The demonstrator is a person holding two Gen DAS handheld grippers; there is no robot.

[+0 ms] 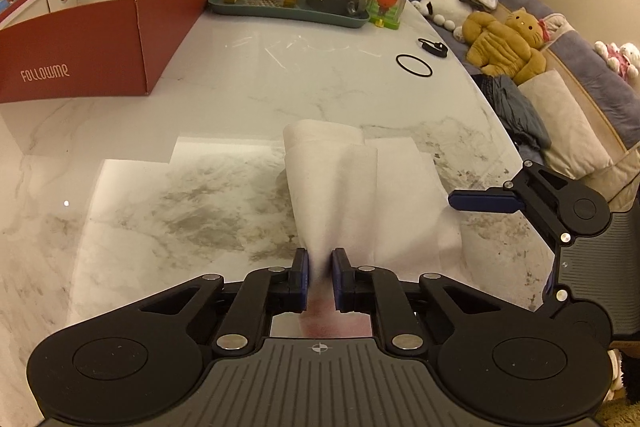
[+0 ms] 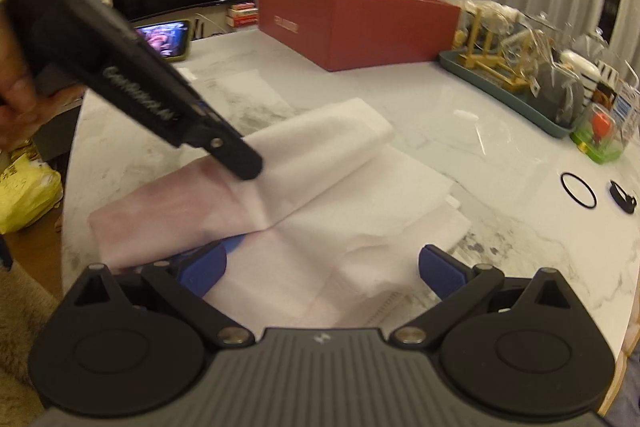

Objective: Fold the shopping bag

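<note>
- The left gripper (image 1: 320, 267) is pinching a raised fold of the white shopping bag (image 1: 352, 187), its two blue pads pressing the fabric from both sides.
- In the right wrist view that same gripper (image 2: 250, 171) is reaching in from the upper left, its dark tip sitting on the lifted flap of the bag (image 2: 304, 195).
- The right gripper (image 2: 320, 267) is standing with its jaws wide apart, the blue pads straddling the near part of the bag and gripping nothing.
- In the left wrist view the right gripper is showing at the right edge, one blue finger (image 1: 484, 201) pointing toward the bag.
- The bag is lying partly folded on the marble table (image 1: 140, 187), its far end rolled over on itself.
- A hand (image 2: 16, 95) is gripping the left tool at the left edge of the right wrist view.
- A red box (image 1: 100, 39) is sitting on the table beyond the bag to the left.
- A teal tray (image 1: 288, 11) of glassware is standing at the far end of the table.
- A black ring (image 1: 414, 65) is lying on the table near the right edge, well apart from the bag.
</note>
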